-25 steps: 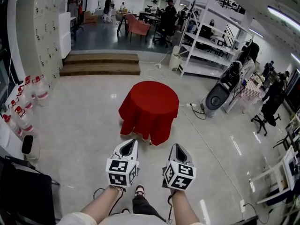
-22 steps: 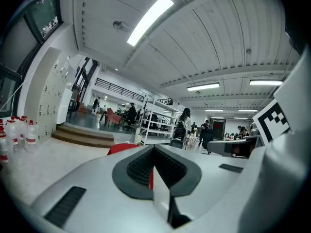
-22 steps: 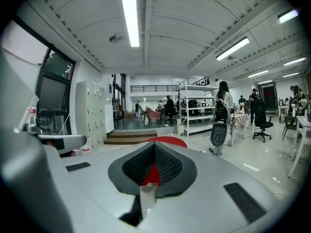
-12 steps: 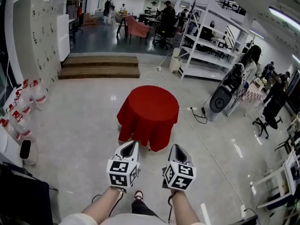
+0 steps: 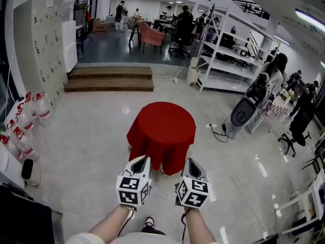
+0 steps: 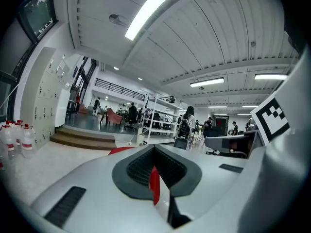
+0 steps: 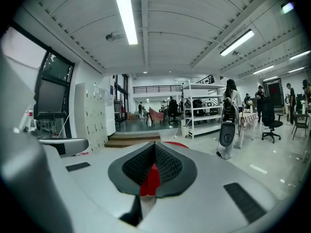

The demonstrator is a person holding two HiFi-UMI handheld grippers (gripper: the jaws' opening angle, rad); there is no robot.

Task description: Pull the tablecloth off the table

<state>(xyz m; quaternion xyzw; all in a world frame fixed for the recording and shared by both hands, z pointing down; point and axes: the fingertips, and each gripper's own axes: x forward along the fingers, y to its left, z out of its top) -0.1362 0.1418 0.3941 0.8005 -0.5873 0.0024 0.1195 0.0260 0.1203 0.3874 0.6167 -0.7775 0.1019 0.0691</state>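
A round table draped in a red tablecloth [image 5: 161,131] stands on the shiny floor in the middle of the head view, the cloth hanging in folds nearly to the floor. My left gripper [image 5: 142,158] and right gripper [image 5: 187,161] are held side by side just before the cloth's near side, pointing at it. Both are shut with nothing in them. In the left gripper view my gripper [image 6: 154,151] shows the red cloth [image 6: 120,150] beyond its tips. The right gripper [image 7: 154,146] likewise has the cloth [image 7: 182,144] just past its tips.
Wooden steps [image 5: 109,78] rise behind the table. Water bottles [image 5: 25,121] line the left wall below grey lockers [image 5: 43,39]. White shelving [image 5: 228,60], a grey floor machine [image 5: 242,113] and a cable [image 5: 217,132] are to the right. People stand at the back and right.
Both grippers have advanced together toward the table, which now sits closer and lower in the head view. Their jaws stayed shut.
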